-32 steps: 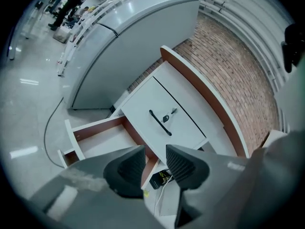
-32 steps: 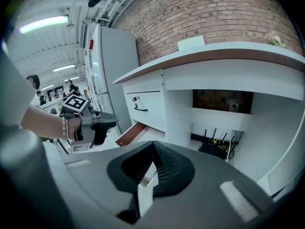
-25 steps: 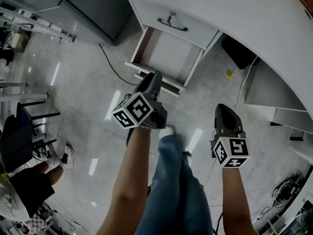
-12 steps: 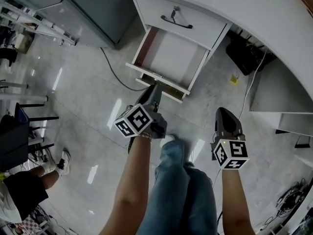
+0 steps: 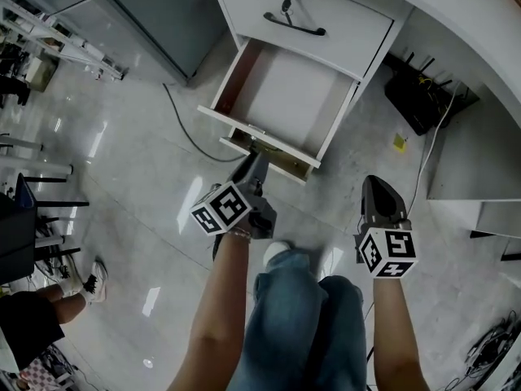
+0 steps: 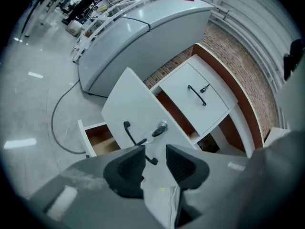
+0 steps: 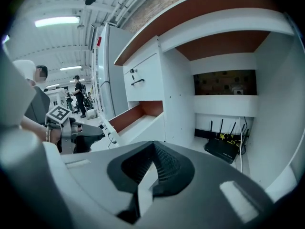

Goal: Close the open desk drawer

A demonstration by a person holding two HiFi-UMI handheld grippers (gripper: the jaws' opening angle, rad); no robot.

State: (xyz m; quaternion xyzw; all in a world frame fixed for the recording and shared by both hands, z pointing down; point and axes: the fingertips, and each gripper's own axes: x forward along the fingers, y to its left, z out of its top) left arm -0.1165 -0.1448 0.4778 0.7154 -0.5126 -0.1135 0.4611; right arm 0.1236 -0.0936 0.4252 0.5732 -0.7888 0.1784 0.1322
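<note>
The white lower drawer (image 5: pixel 286 96) of the desk stands pulled out and empty, with brown inner sides. In the left gripper view its front panel (image 6: pixel 136 106) shows a black handle (image 6: pixel 129 135) and a key (image 6: pixel 160 128) in the lock. My left gripper (image 5: pixel 255 163) points at that front with its tips just short of it, open; the handle's lower end shows in the gap between its fingers (image 6: pixel 126 168), untouched. My right gripper (image 5: pixel 373 184) hangs apart to the right over the floor, shut on nothing. The drawer above (image 5: pixel 313 19) is closed.
A black router (image 5: pixel 423 96) with cables sits on the floor under the desk at the right. A dark cable (image 5: pixel 181 116) curves across the tiles left of the drawer. A grey cabinet (image 5: pixel 155 10) stands at the back left. The holder's legs (image 5: pixel 297 316) are below the grippers.
Both grippers have sunk toward the floor. The left one's tips have come close to the open drawer's front. The drawer stands out as far as before.
</note>
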